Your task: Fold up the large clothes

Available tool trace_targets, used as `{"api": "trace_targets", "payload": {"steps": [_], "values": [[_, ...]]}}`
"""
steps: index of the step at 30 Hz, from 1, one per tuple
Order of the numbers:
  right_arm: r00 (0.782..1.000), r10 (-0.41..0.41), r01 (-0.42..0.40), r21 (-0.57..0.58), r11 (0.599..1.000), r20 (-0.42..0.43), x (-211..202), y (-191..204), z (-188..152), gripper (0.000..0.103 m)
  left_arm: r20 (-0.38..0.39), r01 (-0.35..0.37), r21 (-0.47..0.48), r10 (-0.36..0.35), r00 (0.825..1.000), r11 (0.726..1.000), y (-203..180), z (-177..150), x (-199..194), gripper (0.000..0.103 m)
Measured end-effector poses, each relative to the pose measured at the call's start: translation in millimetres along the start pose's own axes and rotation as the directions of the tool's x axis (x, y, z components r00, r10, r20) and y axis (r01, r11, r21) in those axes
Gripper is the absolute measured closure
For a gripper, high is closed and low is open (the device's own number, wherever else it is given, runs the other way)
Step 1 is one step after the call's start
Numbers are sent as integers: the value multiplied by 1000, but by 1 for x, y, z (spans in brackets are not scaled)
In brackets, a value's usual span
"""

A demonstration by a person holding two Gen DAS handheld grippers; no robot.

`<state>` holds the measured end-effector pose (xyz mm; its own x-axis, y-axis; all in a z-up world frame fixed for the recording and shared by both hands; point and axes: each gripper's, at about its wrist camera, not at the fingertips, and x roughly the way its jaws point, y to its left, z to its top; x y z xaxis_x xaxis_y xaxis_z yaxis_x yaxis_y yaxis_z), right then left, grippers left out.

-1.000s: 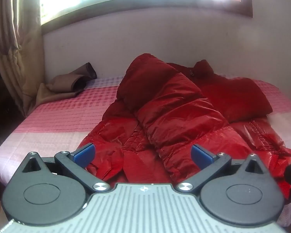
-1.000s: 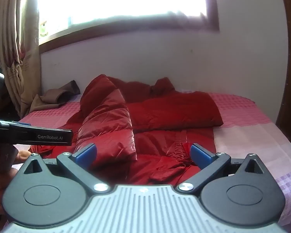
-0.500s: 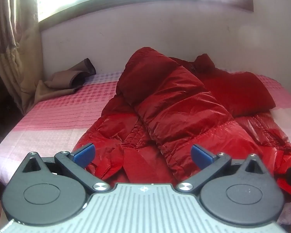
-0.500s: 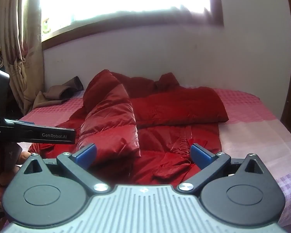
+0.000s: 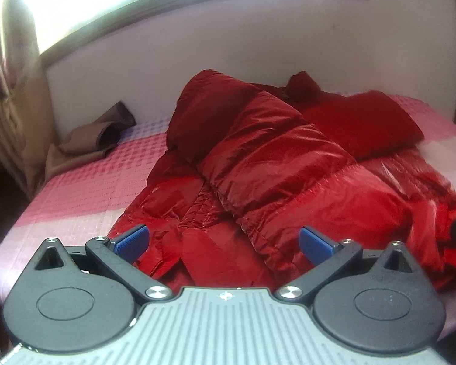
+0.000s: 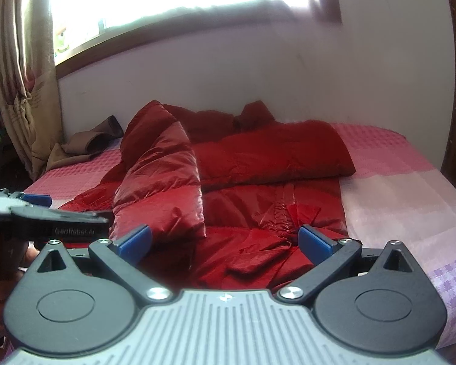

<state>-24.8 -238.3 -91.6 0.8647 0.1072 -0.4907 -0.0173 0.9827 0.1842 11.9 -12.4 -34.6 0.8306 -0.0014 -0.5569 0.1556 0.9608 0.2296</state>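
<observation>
A big red puffy coat (image 5: 276,167) lies spread on the pink bed (image 5: 85,188), its near edge by the bed's front edge, probably so it can be folded flat. It looks shiny and soft. The left gripper (image 5: 223,240) and right gripper (image 6: 225,240) hover near the coat's near edge with fingers spread, holding nothing.
</observation>
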Motion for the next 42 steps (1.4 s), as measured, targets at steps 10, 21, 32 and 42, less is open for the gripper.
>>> {"api": "trace_targets", "payload": {"steps": [10,21,32,42], "values": [[999,11,-9,56,998,-35,12,-13,-4,0,85,161,79,-167,982,984,-6,-19,-9,0],[999,-7,12,137,991,-37,9,-37,-9,0,119,156,385,-217,969,910,-69,-35,-6,27],[999,-17,22,166,986,-37,4,-46,-10,0,204,5,90,-24,979,996,-4,18,-18,83],[998,-3,10,120,993,-55,15,-27,-5,0,159,-419,-263,467,870,869,183,123,6,87]]}}
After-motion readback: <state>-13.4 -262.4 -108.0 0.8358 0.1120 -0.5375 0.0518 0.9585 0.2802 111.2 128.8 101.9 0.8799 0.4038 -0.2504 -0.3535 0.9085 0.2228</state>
